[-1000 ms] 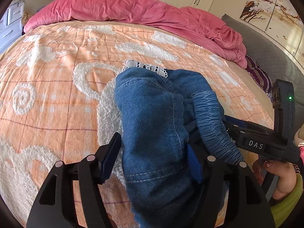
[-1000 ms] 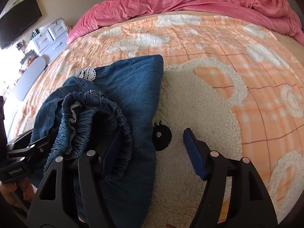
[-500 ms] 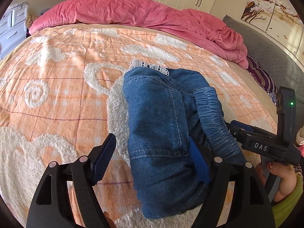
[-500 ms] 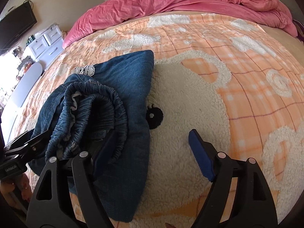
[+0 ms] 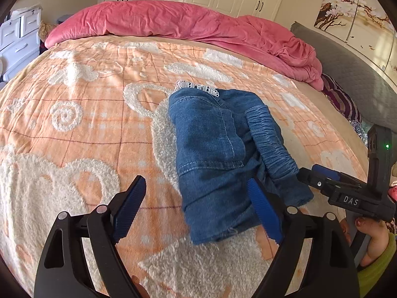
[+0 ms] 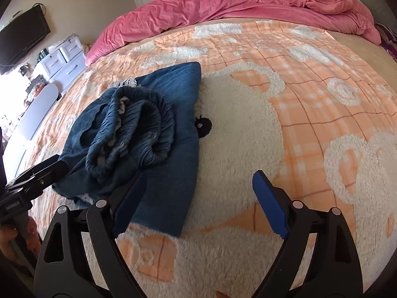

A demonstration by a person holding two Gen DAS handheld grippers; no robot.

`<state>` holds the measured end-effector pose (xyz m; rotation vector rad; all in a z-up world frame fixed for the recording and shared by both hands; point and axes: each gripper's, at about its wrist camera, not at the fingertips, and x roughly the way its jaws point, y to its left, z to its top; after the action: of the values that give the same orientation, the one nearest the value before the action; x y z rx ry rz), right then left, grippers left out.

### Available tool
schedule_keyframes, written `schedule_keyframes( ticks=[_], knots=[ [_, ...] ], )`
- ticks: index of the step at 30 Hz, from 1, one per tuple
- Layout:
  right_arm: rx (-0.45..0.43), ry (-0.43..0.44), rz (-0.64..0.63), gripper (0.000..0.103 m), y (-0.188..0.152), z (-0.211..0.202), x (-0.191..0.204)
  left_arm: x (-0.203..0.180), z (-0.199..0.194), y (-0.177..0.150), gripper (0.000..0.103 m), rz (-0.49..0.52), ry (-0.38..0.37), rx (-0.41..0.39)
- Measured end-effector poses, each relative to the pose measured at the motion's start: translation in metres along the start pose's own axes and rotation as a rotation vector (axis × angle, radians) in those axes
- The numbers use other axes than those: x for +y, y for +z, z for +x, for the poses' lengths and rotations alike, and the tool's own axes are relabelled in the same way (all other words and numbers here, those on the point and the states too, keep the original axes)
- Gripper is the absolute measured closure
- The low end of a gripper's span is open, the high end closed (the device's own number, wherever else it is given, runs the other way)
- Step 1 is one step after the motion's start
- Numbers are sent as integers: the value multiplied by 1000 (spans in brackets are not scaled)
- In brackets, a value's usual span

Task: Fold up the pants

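Folded blue denim pants (image 5: pixel 215 149) lie in a bundle on the orange-and-white blanket (image 5: pixel 74 124), elastic waistband (image 5: pixel 268 136) on top and white lace trim (image 5: pixel 196 85) at the far end. My left gripper (image 5: pixel 196 183) hovers at the bundle's near end, its jaws opening wide and neither pad pressing the cloth. In the right wrist view the pants (image 6: pixel 153 124) sit left of centre. My right gripper (image 6: pixel 199 175) is opening too, with mostly blanket between its fingers. The left finger overlaps the denim edge. Each gripper shows in the other's view: right gripper (image 5: pixel 322 175), left gripper (image 6: pixel 42 171).
A crumpled pink duvet (image 5: pixel 186 22) lies across the far end of the bed. White drawers (image 6: pixel 64 57) and a dark TV (image 6: pixel 22 37) stand beyond the bed's left side. A grey headboard (image 5: pixel 347 79) runs along the right. A hand holds each gripper's handle.
Both grippers have drawn back from the pants and their jaws have spread wider. The denim, earlier between the pads, now lies free on the blanket.
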<state>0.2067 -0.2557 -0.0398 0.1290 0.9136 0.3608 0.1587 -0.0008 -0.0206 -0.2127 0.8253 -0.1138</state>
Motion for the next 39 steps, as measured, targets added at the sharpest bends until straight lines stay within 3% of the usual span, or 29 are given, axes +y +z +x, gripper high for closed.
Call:
schedule_keyframes(
  ticks=[15,25,39],
  knots=[
    [-92,-11,-66,11,-16,-43,27,-8,-39,-22,5,25,10,-44],
    [-169,-6,-89,9,-25,-75,38,-13,-60,-32,4,43,23,-86],
    [-180,-22,-111,9,-53,-100,45,-19,-82,-52,4,70,26,-92]
  ],
)
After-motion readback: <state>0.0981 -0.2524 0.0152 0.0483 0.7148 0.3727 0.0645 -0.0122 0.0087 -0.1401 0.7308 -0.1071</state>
